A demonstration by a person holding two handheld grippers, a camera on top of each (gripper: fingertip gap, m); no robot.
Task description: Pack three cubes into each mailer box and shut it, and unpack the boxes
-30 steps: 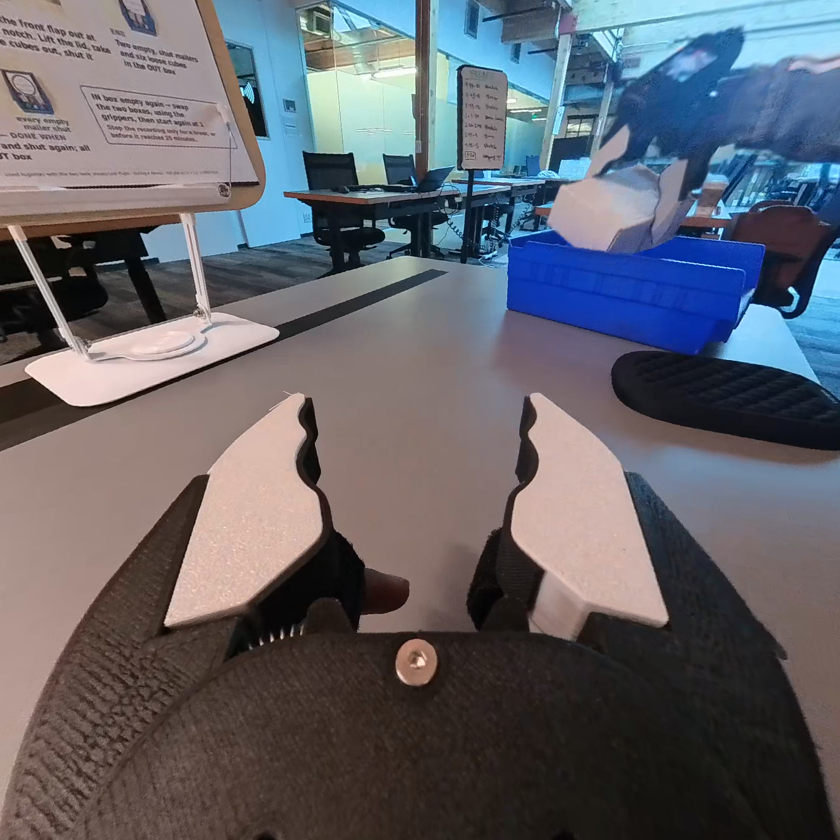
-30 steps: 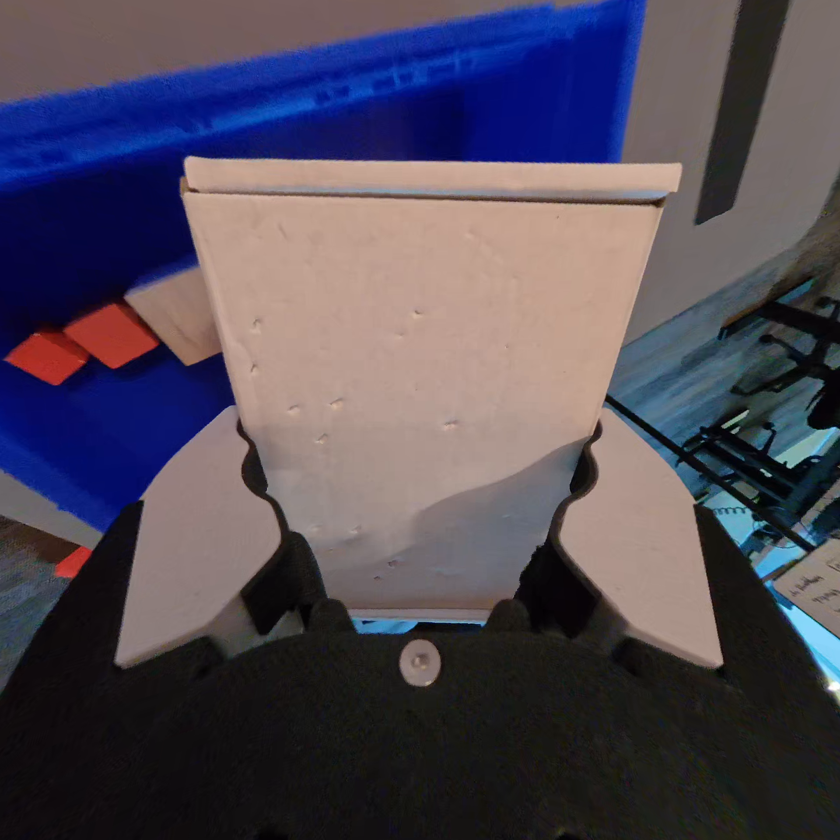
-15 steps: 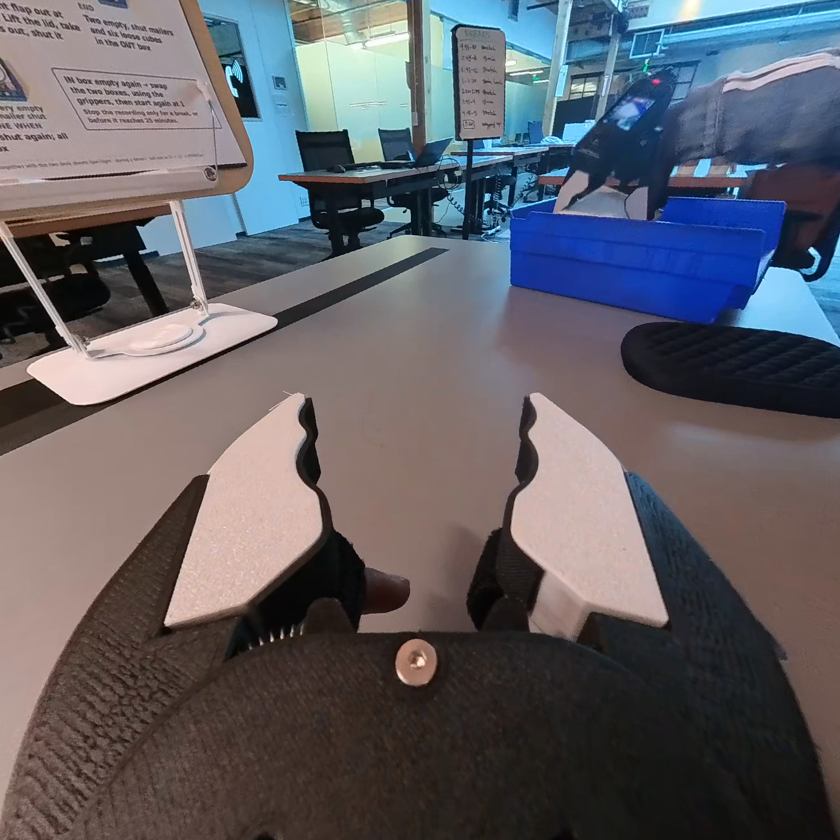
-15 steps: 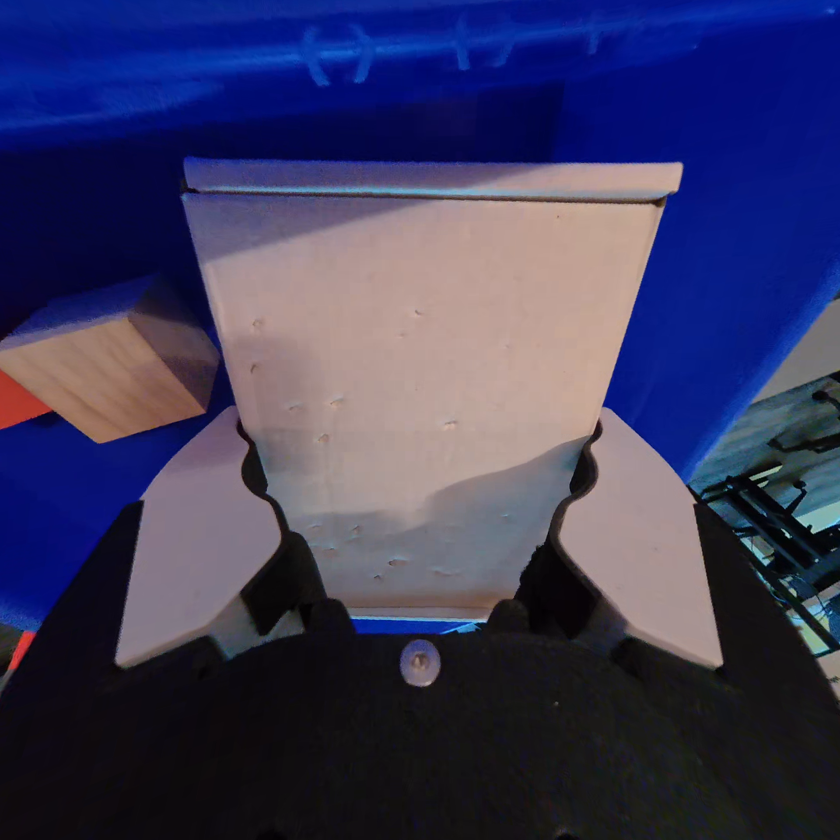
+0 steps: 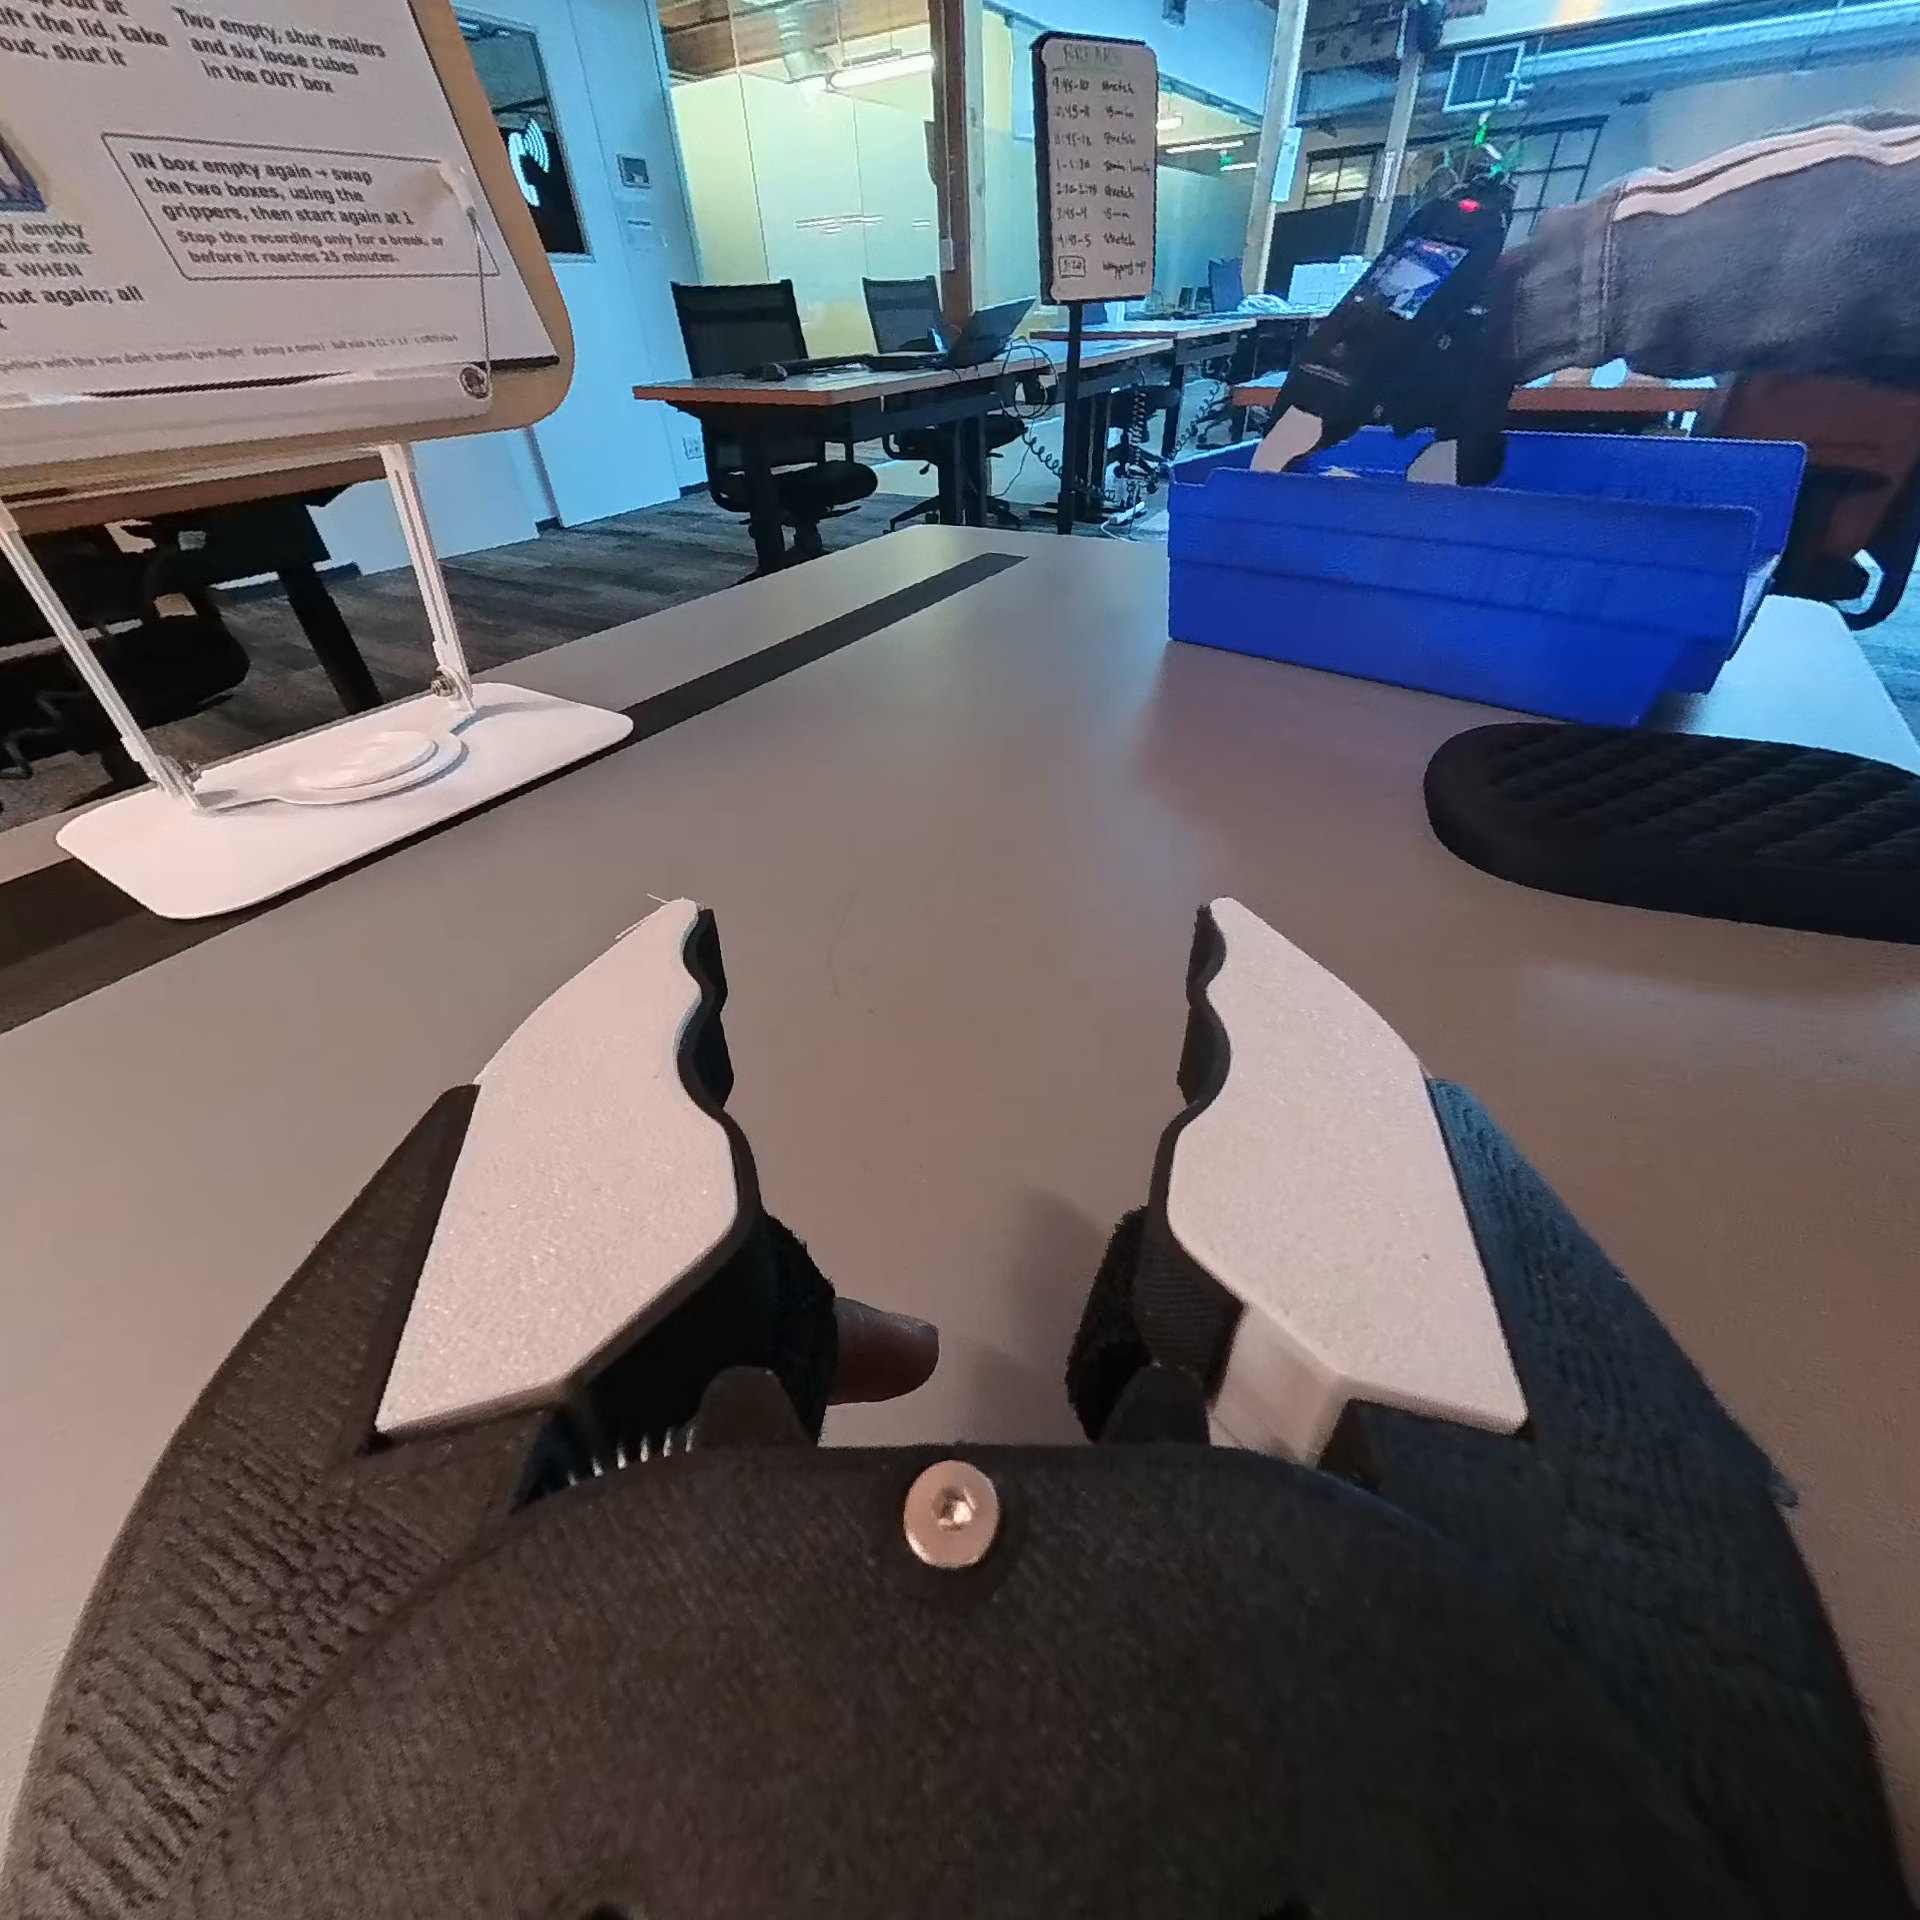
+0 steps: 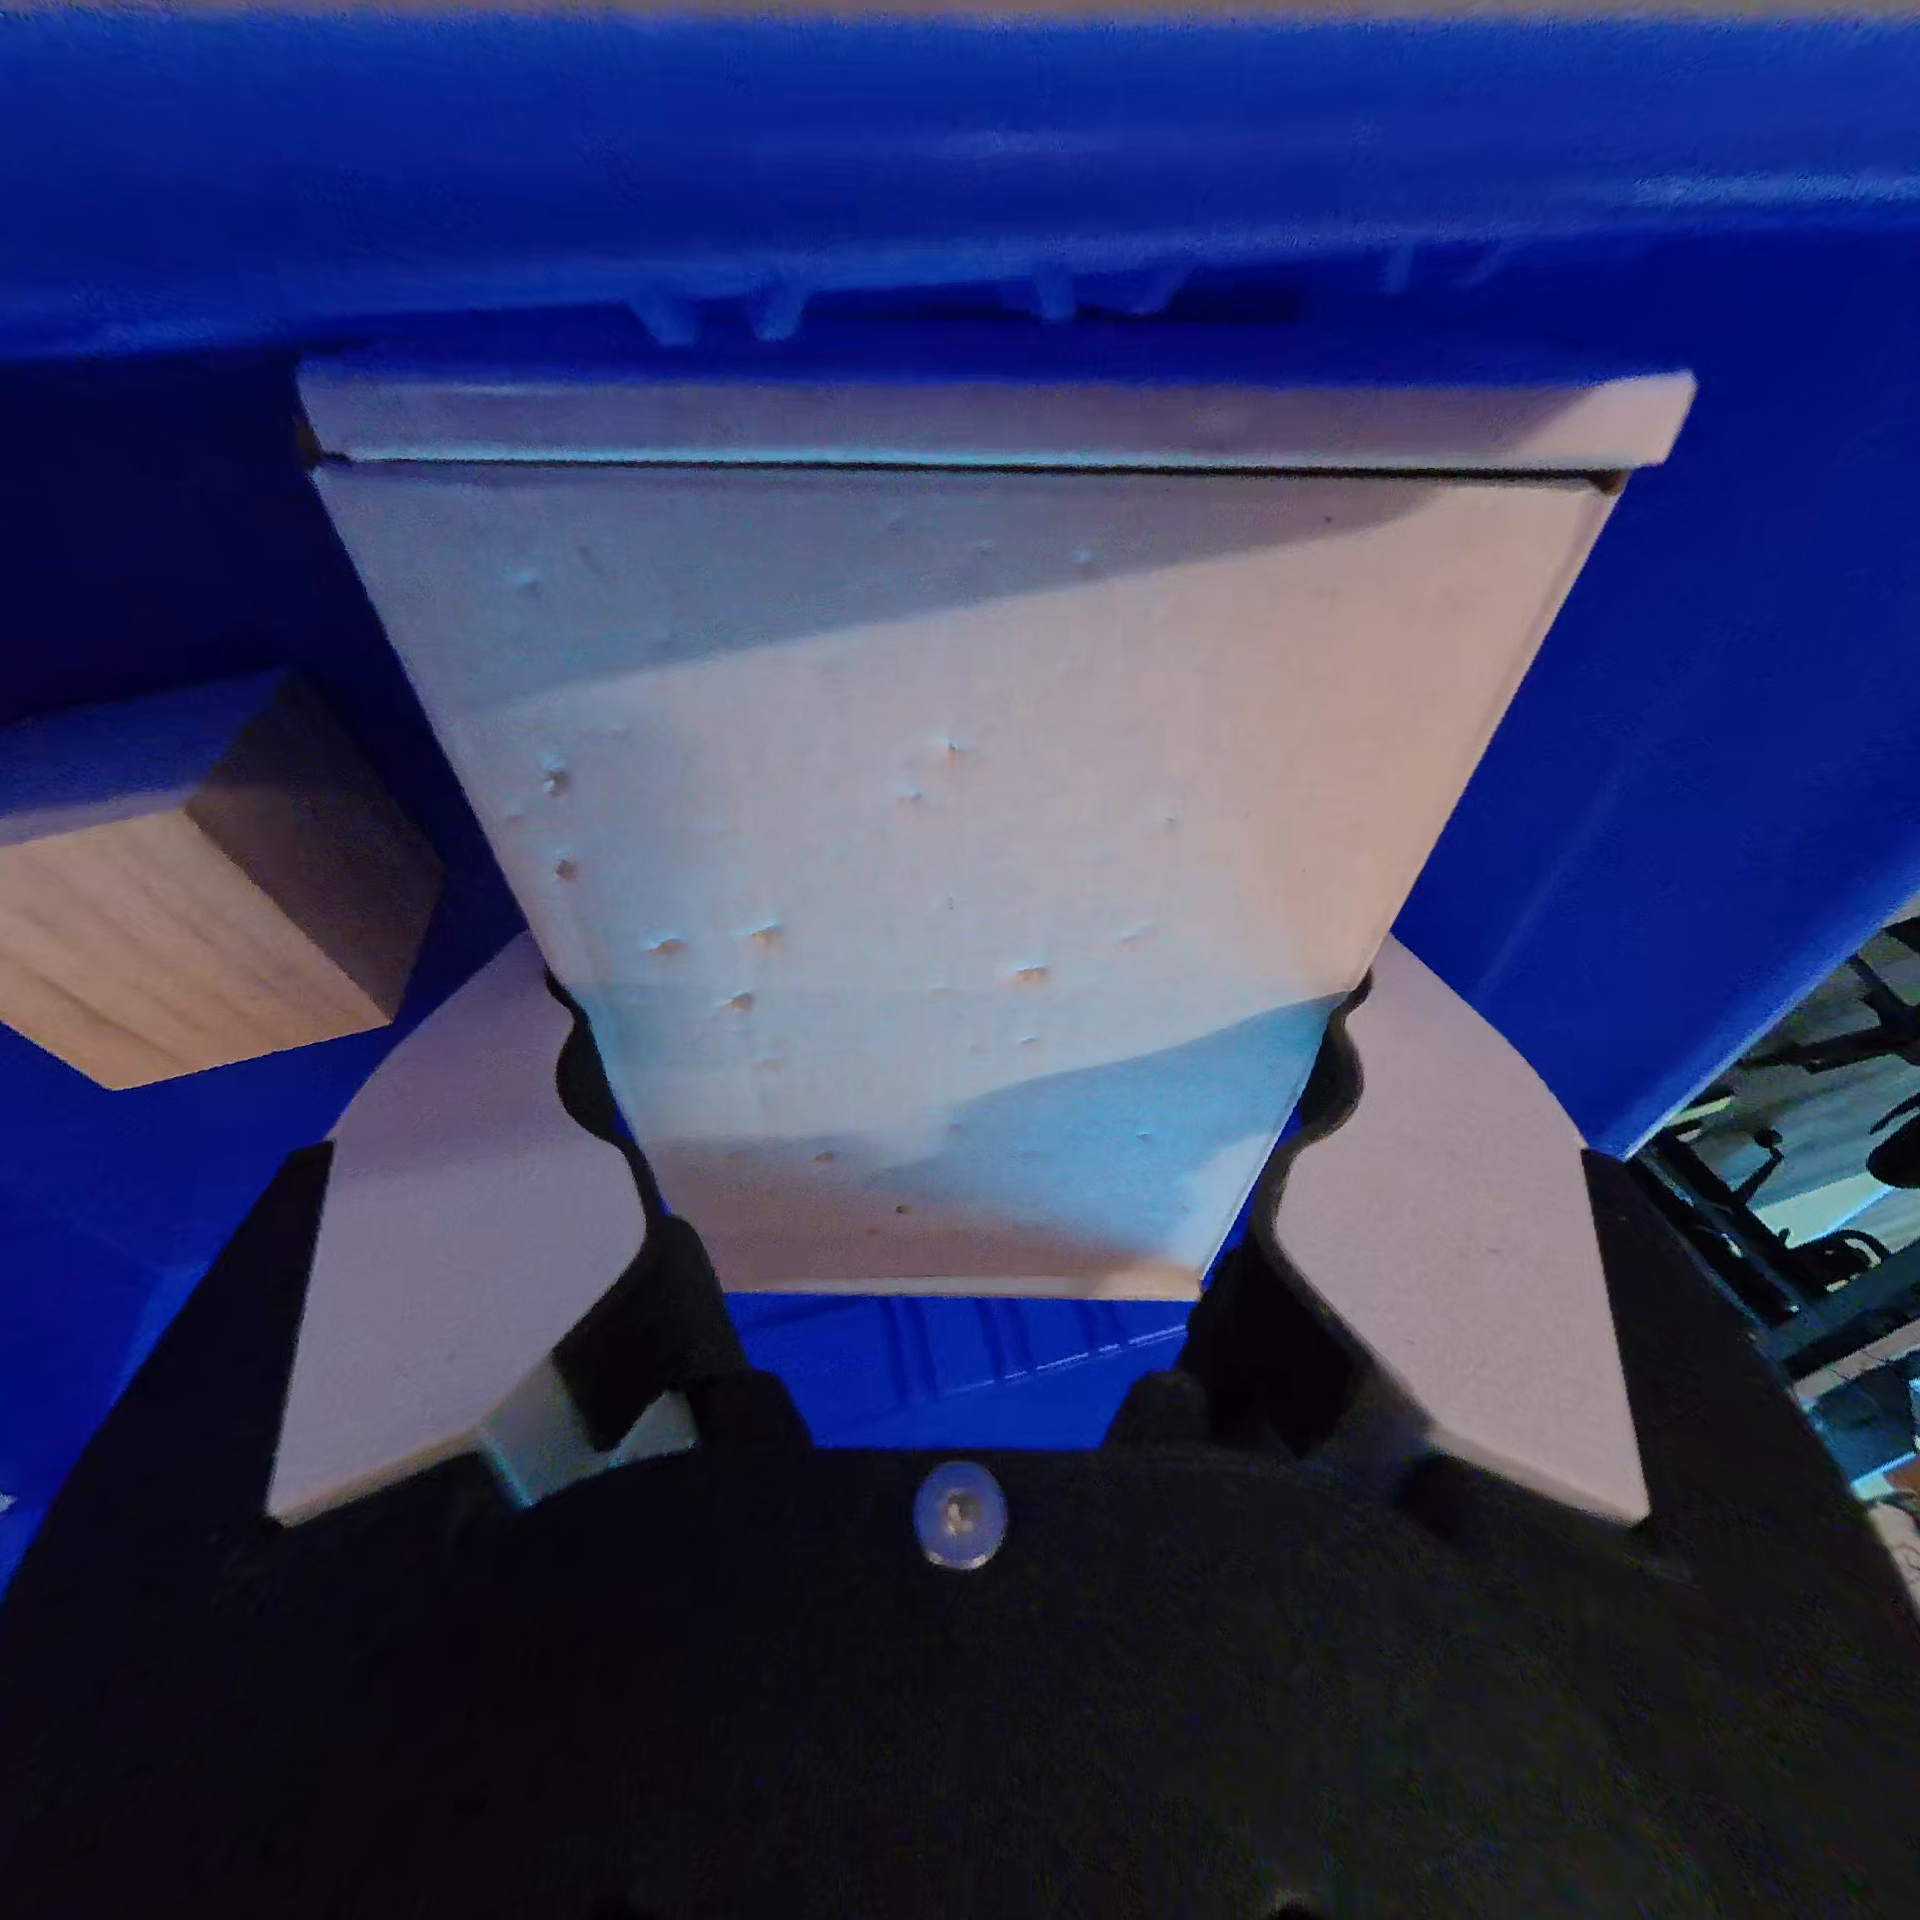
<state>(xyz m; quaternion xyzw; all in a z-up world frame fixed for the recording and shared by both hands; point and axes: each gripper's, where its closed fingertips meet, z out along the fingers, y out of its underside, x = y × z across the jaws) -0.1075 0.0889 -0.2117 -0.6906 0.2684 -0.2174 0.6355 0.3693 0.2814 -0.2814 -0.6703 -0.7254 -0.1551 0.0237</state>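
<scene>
Right gripper (image 6: 956, 1049): the white mailer box (image 6: 956, 831) is clamped between its two fingers (image 6: 457, 1236), which press on the two side edges of the box near its lower end.
Mailer box: its lid is shut; most of it reaches forward past the fingertips, and its far end is seen close to the far wall of the blue bin (image 6: 1662, 727). Small dents are seen on its upper face.
Contact with the bin floor: it cannot be told if the box rests on the floor of the bin, because the underside is hidden.
Wooden cube (image 6: 197, 883): it lies inside the bin, to the left of the left finger and just beside the box; its left part is cut off by the picture edge.
Left gripper (image 5: 951, 935): its fingers are spread apart and nothing is held between them; only the bare grey counter (image 5: 935, 779) is seen in the gap.
Far ahead and right of the left fingers: the blue bin (image 5: 1455, 582) stands on the counter, and the right gripper (image 5: 1392, 343) is dipped into it from above. From here the box is hidden behind the bin wall.
Ahead right, nearer: a black ribbed pad (image 5: 1683, 821), partly cut off at the right edge.
Ahead left: an instruction card on a white stand (image 5: 343, 790); its top is cut off.
</scene>
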